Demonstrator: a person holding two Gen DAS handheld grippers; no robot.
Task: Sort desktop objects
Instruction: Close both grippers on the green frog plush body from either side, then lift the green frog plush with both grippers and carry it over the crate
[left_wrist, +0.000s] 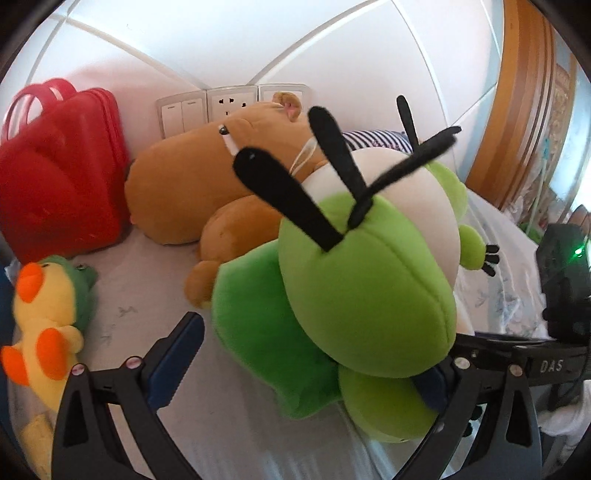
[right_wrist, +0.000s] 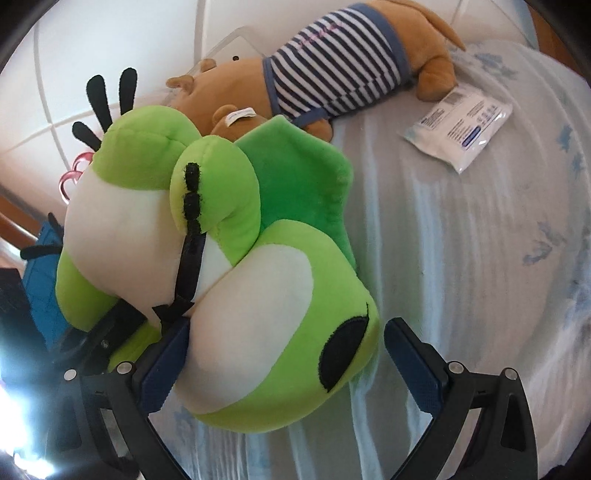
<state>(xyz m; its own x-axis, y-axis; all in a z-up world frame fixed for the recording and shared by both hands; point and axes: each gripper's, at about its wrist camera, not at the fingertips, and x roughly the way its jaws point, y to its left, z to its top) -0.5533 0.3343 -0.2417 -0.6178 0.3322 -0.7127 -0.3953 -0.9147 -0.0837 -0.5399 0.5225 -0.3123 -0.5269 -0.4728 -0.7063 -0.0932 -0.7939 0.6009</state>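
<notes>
A green frog plush with a white belly and black felt toes fills the middle of the left wrist view, lying on a pale bedsheet. My left gripper is open around its lower body. The right finger is pressed into the plush and the left finger stands apart from it. In the right wrist view the frog plush shows its head and a black eye. My right gripper is open around the head, its left finger touching and its right finger clear of it.
A brown plush in a striped shirt lies behind the frog by the wall. A red plastic case and a yellow duck plush sit at the left. A wipes packet lies on the sheet. Wall switches are behind.
</notes>
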